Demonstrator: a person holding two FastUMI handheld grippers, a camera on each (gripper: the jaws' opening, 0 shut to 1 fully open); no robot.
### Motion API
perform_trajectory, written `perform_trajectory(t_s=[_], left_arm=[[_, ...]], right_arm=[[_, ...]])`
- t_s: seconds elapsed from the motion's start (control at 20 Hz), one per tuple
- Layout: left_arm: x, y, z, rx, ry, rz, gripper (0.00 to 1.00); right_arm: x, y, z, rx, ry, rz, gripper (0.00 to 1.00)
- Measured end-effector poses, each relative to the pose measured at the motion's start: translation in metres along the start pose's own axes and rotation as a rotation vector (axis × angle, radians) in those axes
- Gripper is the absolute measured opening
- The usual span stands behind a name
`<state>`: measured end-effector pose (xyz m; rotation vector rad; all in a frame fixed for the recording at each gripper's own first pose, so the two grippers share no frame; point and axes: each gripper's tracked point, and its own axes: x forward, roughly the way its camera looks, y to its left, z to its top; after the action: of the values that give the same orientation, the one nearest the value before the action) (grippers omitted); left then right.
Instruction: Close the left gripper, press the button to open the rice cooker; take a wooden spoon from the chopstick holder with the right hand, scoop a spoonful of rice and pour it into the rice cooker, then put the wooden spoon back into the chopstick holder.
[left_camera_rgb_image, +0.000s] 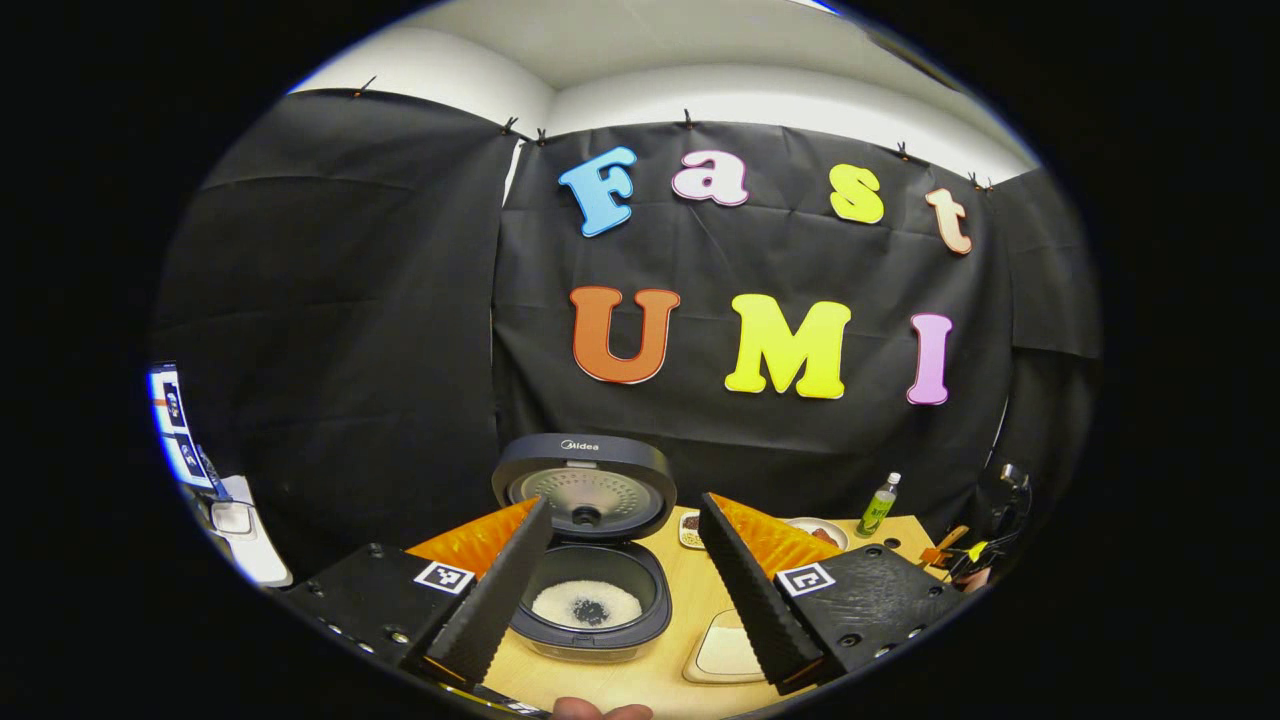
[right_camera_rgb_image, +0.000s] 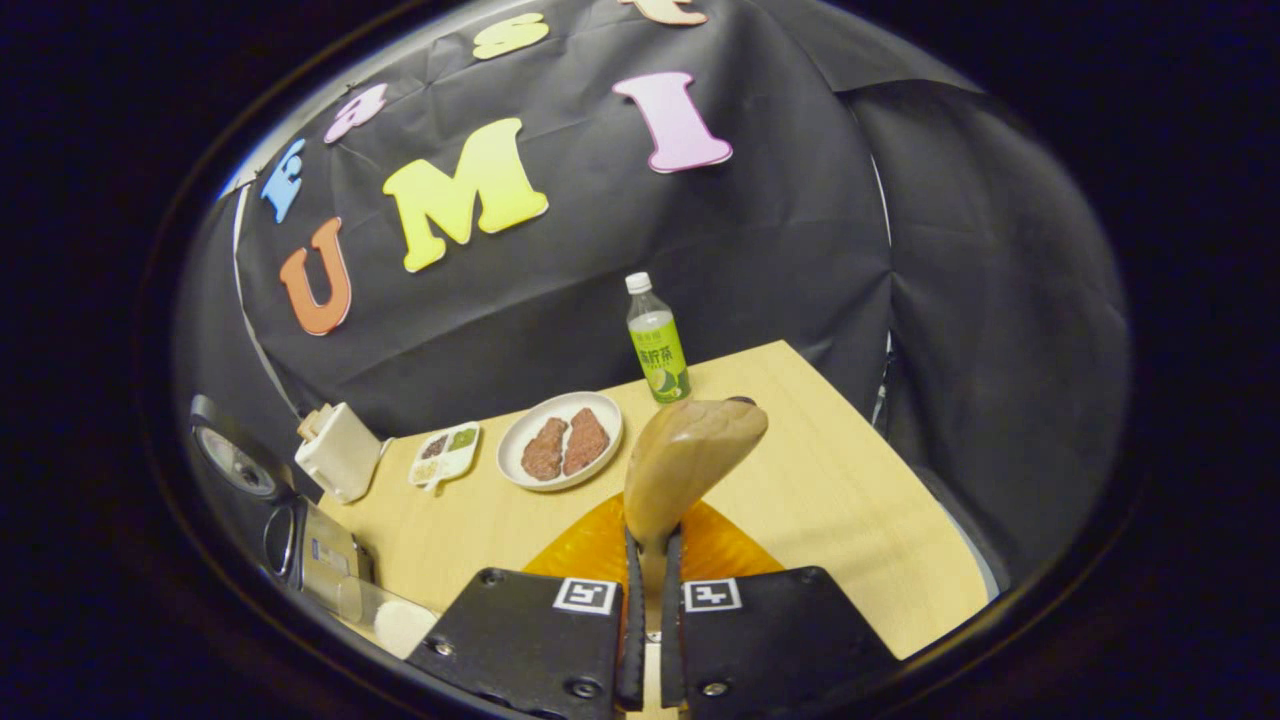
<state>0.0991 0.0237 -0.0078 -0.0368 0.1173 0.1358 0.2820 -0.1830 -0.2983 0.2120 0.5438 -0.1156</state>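
The rice cooker stands open with its lid upright. White rice with a dark spot lies in its pot. My left gripper hangs open above and in front of the pot, one finger on each side and nothing between them. My right gripper is shut on the handle of the wooden spoon. The spoon's bowl points up and away over the table, and no rice shows on the side facing me. The cooker sits at the far left of the right gripper view. A holder with utensils stands at the table's right edge.
On the wooden table are a plate with two pieces of meat, a small divided dish, a green bottle and a white box-shaped container. A shallow tub of rice lies right of the cooker. A fingertip shows at the bottom.
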Motion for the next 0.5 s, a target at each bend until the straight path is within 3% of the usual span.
perform_trajectory(t_s=[0.35, 0.5], left_arm=[[0.005, -0.007, -0.003, 0.003, 0.015, -0.001, 0.95], [0.008, -0.012, 0.000, -0.001, 0.004, -0.021, 0.95]], right_arm=[[0.009, -0.009, -0.018, 0.063, 0.034, 0.022, 0.17], [-0.003, -0.006, -0.003, 0.070, -0.002, 0.036, 0.20]])
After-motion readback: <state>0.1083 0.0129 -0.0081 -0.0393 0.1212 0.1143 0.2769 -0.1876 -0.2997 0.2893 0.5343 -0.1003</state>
